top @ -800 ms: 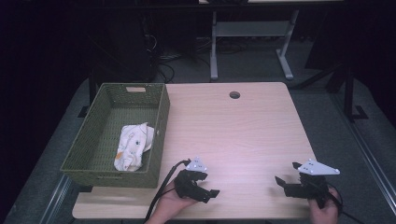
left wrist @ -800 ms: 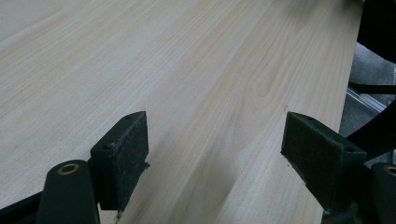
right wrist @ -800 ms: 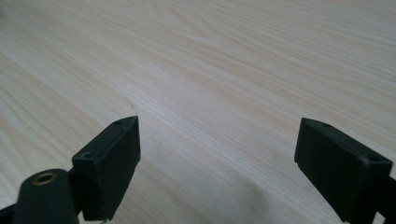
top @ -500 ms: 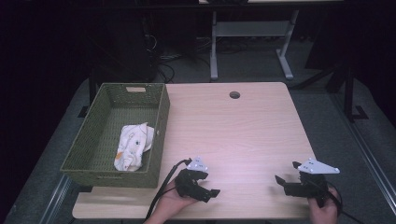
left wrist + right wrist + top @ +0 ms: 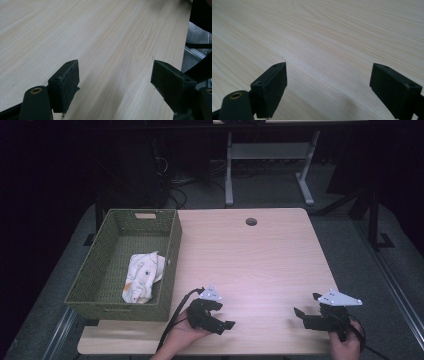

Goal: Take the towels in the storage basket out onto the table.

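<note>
Both grippers rest low over the near edge of the table [image 5: 260, 265], the left gripper [image 5: 216, 316] toward the near left and the right gripper [image 5: 309, 314] toward the near right, each with its jaws spread wide and nothing between them; the gripper views show bare pale wood between the black pads [image 5: 67, 82]. The nearest thing to work on is the white cloth [image 5: 142, 276], which lies crumpled inside the green woven basket [image 5: 172, 245] at the table's left edge, toward the basket's near right corner. If the cloth is to be lifted, the left gripper seems best placed: it should rise over the basket's near wall, come down with jaws open on a raised fold, and close on a thick bunch rather than a single layer. The basket wall hides the cloth's lower edge, its printed marks are too small to read, and the room behind the far edge is too dark to make out.
</note>
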`<state>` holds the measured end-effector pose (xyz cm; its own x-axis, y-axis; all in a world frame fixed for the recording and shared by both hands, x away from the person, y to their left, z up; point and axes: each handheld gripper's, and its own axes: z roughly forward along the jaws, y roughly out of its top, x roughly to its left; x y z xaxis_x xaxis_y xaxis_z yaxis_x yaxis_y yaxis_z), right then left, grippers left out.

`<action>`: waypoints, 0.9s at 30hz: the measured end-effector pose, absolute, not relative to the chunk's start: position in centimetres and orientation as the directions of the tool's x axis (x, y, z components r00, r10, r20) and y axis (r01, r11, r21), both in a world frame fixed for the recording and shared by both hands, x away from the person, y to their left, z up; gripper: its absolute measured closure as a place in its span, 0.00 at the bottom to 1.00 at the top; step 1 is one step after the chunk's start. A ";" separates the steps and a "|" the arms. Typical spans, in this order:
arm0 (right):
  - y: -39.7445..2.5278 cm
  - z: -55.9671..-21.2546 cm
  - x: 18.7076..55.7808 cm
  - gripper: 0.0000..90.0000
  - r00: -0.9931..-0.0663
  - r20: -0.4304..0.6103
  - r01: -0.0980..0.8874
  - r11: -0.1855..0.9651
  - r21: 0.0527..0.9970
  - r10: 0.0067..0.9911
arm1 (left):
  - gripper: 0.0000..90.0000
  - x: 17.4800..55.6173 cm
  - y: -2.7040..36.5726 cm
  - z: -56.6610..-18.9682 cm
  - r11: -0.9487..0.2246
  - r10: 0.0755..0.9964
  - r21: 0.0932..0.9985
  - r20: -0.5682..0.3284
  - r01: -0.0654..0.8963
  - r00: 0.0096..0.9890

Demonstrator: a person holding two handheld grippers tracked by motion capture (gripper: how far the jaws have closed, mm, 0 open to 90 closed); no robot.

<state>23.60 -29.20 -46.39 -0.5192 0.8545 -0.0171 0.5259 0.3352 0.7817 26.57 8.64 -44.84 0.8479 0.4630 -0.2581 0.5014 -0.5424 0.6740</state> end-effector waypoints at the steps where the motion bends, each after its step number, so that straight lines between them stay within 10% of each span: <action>1: -29.2 -46.4 23.6 0.16 -0.519 -0.018 0.526 0.335 0.782 0.855 | 0.25 26.6 8.6 -44.8 -0.544 0.460 0.674 -0.258 0.500 0.849; 27: -29.2 -46.5 23.4 0.16 -0.512 -0.012 0.533 0.329 0.780 0.859 | 0.20 29.8 7.5 -38.2 -0.609 0.389 0.657 -0.241 0.444 0.889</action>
<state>23.44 -29.17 -46.49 -0.5120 0.8589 -0.0125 0.5327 0.3289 0.7798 29.77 7.53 -38.25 0.8893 0.3887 -0.2411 0.4443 -0.6091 0.6570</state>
